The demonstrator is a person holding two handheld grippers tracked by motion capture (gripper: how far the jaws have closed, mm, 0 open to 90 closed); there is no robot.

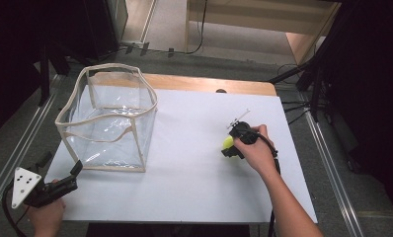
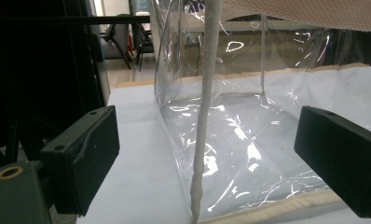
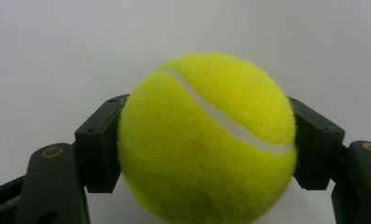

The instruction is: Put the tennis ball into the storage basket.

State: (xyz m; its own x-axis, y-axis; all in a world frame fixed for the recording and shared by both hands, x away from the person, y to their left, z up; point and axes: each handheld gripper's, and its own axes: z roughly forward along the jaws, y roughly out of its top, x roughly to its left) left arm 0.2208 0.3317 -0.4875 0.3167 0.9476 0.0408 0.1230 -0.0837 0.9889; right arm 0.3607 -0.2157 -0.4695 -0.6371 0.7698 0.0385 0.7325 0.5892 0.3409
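The tennis ball (image 3: 206,140) sits on the white table (image 1: 194,187) toward its right edge, pinched across its middle between the two jaws of your right gripper (image 1: 230,146), and since the pads meet only the round, fuzzy flanks, I judge it could squirt out and roll off that edge if you jerk or tilt it on the lift. Your right hand (image 1: 256,150) reaches in from the near edge, gripper angled down and leftward; your left gripper (image 2: 207,154) rests at the near left corner, jaws wide and empty, facing the clear bag (image 1: 108,118), whose soft rim could catch the ball.
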